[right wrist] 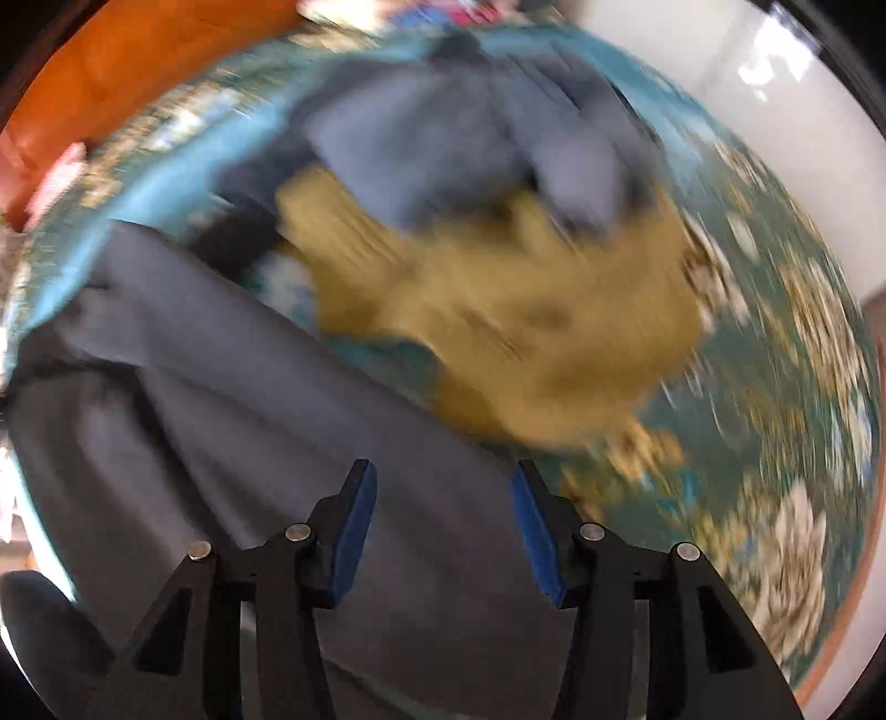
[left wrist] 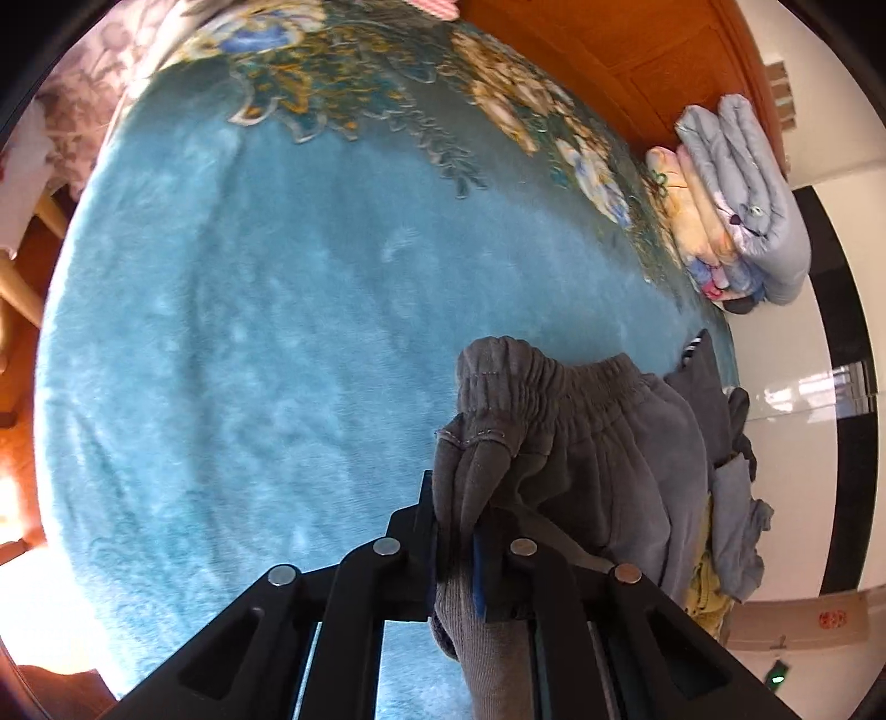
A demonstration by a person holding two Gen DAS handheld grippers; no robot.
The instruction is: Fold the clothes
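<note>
Left gripper (left wrist: 457, 545): jaws clamped on a bunched fold of the grey trousers (left wrist: 559, 437), near the elastic waistband. Trousers hang from the pads over the teal blanket (left wrist: 249, 332) covering the bed.

Right gripper (right wrist: 440, 526): jaws apart, nothing pressed between the blue pads; grey cloth (right wrist: 277, 399) lies below them. View blurred.

Beyond: mustard garment (right wrist: 498, 332), blue-grey garment (right wrist: 443, 138), heaped together.

Far edge: folded bedding stack (left wrist: 736, 205) beside wooden headboard (left wrist: 609, 50).

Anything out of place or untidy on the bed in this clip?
Yes: a jumbled heap of unfolded clothes, blue-grey over mustard, lies crumpled on the teal blanket. The grey trousers hang bunched from the shut left gripper. The stacked bedding looks neat.
</note>
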